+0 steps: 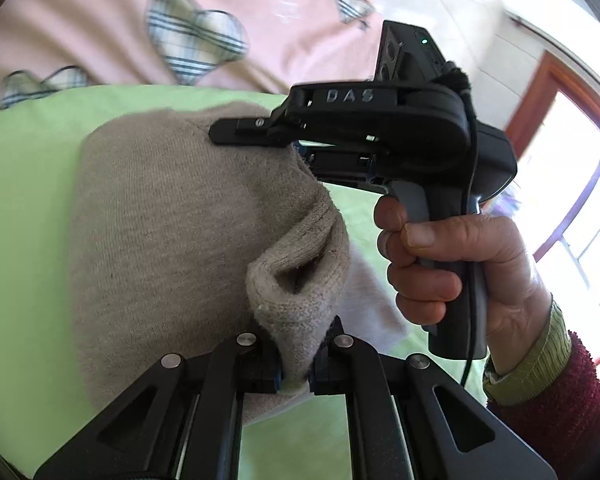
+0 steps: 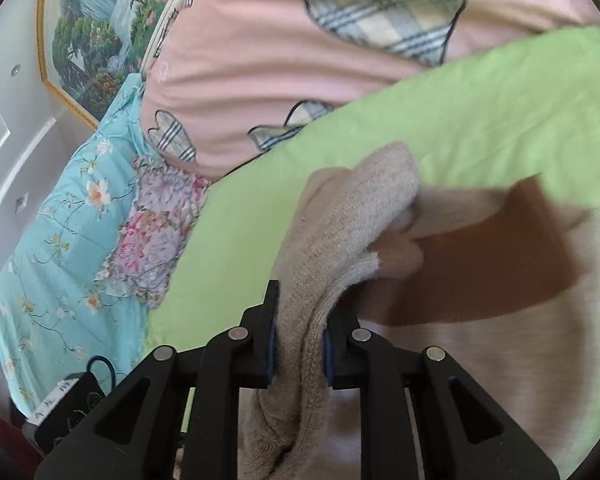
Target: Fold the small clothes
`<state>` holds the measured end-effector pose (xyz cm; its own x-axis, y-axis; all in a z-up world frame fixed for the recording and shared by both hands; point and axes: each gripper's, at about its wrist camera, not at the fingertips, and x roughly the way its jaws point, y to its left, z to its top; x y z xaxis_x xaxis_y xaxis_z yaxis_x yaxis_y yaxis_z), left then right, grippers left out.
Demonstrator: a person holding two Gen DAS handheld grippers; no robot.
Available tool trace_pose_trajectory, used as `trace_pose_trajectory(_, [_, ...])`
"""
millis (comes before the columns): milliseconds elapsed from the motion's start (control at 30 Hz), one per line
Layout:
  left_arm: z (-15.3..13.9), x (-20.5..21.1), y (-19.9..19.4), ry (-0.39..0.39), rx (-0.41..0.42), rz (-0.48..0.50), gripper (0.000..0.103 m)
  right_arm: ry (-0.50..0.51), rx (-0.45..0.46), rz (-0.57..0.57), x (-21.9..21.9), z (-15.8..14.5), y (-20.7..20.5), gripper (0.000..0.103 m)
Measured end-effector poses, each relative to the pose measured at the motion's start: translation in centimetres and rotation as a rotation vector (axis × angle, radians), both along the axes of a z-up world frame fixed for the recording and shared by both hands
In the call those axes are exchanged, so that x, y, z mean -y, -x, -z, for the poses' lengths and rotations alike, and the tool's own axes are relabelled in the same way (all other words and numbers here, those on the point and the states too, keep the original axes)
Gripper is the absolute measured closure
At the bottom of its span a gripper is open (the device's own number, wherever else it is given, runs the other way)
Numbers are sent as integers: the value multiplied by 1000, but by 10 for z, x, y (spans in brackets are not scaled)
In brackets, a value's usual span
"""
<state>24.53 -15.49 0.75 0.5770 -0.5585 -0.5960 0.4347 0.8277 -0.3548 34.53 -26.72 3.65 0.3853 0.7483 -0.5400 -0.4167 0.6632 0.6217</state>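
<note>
A beige knitted garment (image 1: pixel 160 232) lies on a light green sheet (image 1: pixel 24 208). My left gripper (image 1: pixel 296 372) is shut on a bunched ribbed edge of the garment near the bottom of the left wrist view. My right gripper (image 1: pixel 224 132), held by a hand (image 1: pixel 452 272), reaches over the garment's far side there. In the right wrist view my right gripper (image 2: pixel 300 352) is shut on a thick fold of the beige garment (image 2: pixel 352 216), lifted above the rest of the fabric, which lies flat to the right on the green sheet (image 2: pixel 480 112).
A pink cover with plaid hearts (image 1: pixel 196 44) lies behind the green sheet and shows in the right wrist view (image 2: pixel 384 16). A turquoise floral quilt (image 2: pixel 60 248) lies at the left, a framed landscape picture (image 2: pixel 96 28) hangs behind. A window (image 1: pixel 572 184) is at right.
</note>
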Motion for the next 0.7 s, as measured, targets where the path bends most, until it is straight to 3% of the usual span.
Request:
trace_pose_trajectory(133, [20,43,-11,-3,-62,73,96,54,-59,93,52,27,2,84])
trace_pose_trajectory(300, [44,76,-13,-62,-103,93,96,113,-116,132,77,62,4,84])
trace_pose_trajectory(533, [32,79,-19,-1,-99,102,95,140,24,131,83,37,8,85])
trace_pose_trajectory(700, [50,84,-34,-14,-159,109,94,195,-32,151,89,65,2,85])
